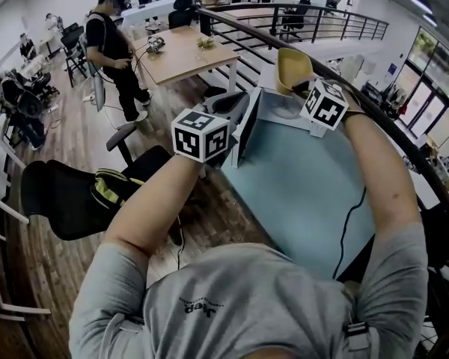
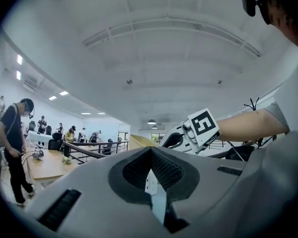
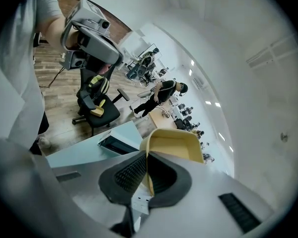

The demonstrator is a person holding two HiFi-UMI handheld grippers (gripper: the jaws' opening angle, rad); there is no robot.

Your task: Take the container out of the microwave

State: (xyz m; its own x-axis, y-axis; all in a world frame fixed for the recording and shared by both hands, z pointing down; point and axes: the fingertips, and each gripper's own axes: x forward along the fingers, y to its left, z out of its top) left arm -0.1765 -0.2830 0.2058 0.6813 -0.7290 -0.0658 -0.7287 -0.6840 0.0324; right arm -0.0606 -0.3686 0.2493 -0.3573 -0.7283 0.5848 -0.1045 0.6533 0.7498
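My right gripper (image 3: pixel 147 165) is pinched nearly closed on the thin wall of the yellow container (image 3: pixel 173 144), so it hangs above the table's (image 1: pixel 299 193) far edge, clear of the open microwave (image 1: pixel 273 105). My left gripper (image 2: pixel 150 163), closed and empty, waits alongside, out of the way.

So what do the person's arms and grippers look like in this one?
The left gripper and right gripper both have light grey moulded shells with dark ribbed pads. Each carries a white cube printed with black square markers. The person wears a grey T-shirt with short sleeves, and the forearms are bare.
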